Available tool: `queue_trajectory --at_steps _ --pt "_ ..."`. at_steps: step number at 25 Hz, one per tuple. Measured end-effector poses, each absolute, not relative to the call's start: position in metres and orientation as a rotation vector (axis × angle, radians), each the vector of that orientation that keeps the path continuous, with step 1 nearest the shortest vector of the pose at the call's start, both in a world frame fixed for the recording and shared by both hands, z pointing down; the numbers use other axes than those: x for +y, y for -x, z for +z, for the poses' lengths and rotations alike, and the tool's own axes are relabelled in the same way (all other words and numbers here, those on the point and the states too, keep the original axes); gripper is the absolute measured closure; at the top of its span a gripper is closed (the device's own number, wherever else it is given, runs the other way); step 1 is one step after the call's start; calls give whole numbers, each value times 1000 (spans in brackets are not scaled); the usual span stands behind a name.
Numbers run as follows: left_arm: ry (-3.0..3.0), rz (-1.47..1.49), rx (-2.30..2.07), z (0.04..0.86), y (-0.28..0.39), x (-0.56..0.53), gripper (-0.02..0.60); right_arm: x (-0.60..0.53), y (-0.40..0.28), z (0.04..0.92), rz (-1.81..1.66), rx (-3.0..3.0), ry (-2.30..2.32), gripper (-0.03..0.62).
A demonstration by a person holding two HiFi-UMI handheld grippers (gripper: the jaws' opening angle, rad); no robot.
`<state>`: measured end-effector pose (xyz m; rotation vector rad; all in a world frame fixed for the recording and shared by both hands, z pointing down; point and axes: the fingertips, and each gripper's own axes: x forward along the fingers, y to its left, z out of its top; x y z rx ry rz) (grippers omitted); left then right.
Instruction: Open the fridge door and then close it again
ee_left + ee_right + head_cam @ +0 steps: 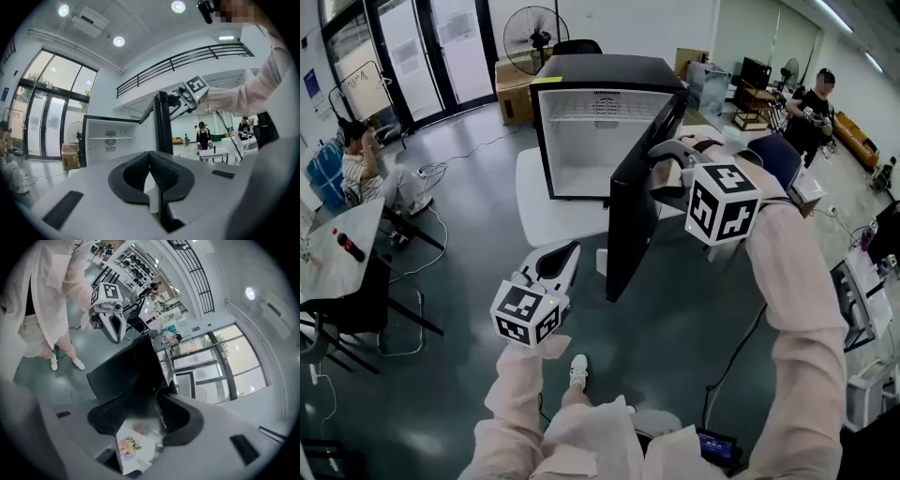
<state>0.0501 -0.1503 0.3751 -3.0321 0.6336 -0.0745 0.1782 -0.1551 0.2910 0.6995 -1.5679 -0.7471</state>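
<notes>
Two hand-held grippers face a small black fridge with a white inside. It stands on a low white worktop with its flat black door swung wide, the free edge pointing back toward the person. The right gripper is up at the door's top edge, on its outer side, and tilted downward, a pose that suits steering the panel from above. Its jaws are spread; the dark edge of the door lies at their tips, and the pads do not look pressed on it. The left gripper hangs lower, on the inner side of the door and apart from it. It points level toward the open cabinet with its jaws pressed together on nothing, seemingly just kept out of the door's path. I judge the opening half done; what remains is swinging the door back shut, which a push on the outer face should manage.
</notes>
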Motion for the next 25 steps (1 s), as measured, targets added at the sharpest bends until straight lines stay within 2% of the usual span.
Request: queue_trajectory --at_steps 7,25 --pt "3048 -73 558 381 -82 -125 572 -121 -214 291 -746 -1566 -759 390" --pt "3079 -66 379 381 -167 -62 572 -43 -329 294 -695 -1409 -727 372"
